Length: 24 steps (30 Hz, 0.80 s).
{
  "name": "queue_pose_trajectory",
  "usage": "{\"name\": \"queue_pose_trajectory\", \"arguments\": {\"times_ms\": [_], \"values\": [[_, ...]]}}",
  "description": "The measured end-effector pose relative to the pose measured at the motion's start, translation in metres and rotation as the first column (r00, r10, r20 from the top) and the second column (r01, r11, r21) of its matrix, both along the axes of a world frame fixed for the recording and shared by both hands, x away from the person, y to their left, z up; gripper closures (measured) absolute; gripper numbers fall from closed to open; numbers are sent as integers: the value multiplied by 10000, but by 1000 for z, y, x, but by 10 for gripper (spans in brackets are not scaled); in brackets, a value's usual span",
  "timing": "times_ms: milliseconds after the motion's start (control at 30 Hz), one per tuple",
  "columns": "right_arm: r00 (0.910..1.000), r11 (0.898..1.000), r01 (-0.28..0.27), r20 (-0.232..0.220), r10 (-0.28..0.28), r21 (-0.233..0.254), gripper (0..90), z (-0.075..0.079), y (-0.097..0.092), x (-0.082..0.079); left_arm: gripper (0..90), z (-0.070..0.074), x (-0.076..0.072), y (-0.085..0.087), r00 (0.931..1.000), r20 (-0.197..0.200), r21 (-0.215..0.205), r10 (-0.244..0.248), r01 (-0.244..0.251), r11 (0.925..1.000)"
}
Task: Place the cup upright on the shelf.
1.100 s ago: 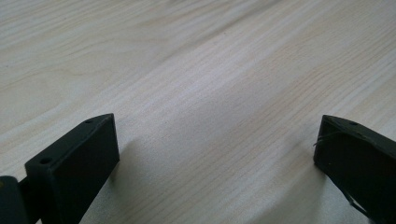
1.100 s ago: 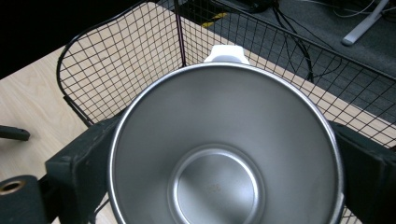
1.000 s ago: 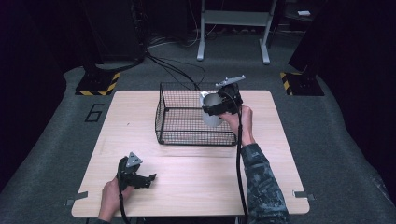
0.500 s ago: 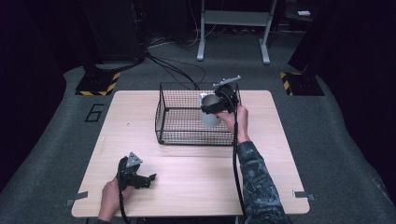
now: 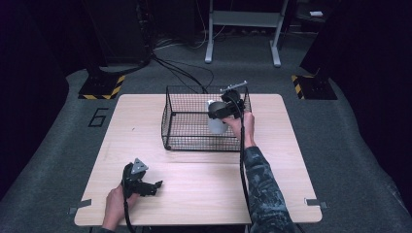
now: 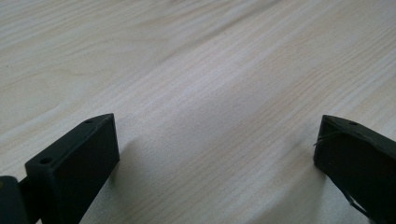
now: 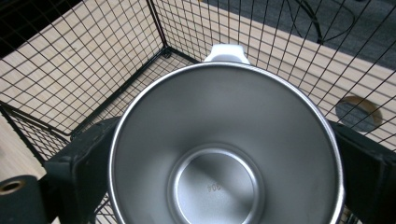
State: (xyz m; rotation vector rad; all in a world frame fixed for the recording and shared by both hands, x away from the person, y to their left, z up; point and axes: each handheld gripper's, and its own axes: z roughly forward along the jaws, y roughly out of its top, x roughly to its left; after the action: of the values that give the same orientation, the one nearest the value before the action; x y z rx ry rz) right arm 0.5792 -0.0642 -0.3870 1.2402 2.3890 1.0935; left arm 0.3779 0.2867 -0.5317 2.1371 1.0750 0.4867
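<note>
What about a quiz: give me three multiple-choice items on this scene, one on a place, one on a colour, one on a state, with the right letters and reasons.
1. Where is the steel cup?
A. Over the wire basket, at its right side
B. On the bare table by the left gripper
C. On the floor

2. What colour is the basket's wire?
A. White
B. Black
C. Red

3. How do the left gripper's jaws stand?
A. Shut on the cup
B. Shut on nothing
C. Open, low over the tabletop

Answers:
1 A: the high view shows the right gripper holding the cup inside the basket's outline.
2 B: the mesh is black in both views.
3 C: the left gripper view shows bare wood between jaws standing wide apart.
</note>
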Motion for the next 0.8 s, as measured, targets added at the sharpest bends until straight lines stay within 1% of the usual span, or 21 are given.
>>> {"name": "queue_pose_trajectory", "arguments": {"times_ms": [200, 433, 467, 533, 567, 600, 733, 800], "values": [[9999, 10000, 21, -166, -23, -70, 56, -9, 4, 6, 1, 0, 0, 0, 10000, 1, -6, 8, -8, 10000], [9991, 9999, 107, -400, -107, -16, 56, -17, 7, 9, 1, 0, 0, 0, 10000, -17, 41, -37, 37, 10000], [9991, 10000, 22, -423, -25, -61, 56, -18, 7, 10, 1, 0, 0, 0, 10000, -2, 29, -37, 37, 10000], [9989, 10000, 37, -472, -37, -20, 56, -20, 8, 11, 1, 0, 0, 0, 10000, -8, 42, -41, 41, 10000], [9986, 9999, 101, -512, -102, -15, 56, -21, 8, 11, 1, 0, 0, 0, 10000, -37, 64, -40, 40, 10000], [9985, 10000, 85, -549, -86, -22, 56, -22, 9, 11, 1, 0, 0, 0, 10000, 6, 12, -43, 43, 10000], [9978, 9999, 37, -667, -47, -148, 56, -27, 11, 13, 1, 0, 0, 0, 10000, -11, 32, -40, 40, 10000], [9966, 9998, 22, -824, -39, -210, 56, -28, 12, 13, 1, 0, 0, 0, 10000, -11, 36, -44, 44, 10000]]}}
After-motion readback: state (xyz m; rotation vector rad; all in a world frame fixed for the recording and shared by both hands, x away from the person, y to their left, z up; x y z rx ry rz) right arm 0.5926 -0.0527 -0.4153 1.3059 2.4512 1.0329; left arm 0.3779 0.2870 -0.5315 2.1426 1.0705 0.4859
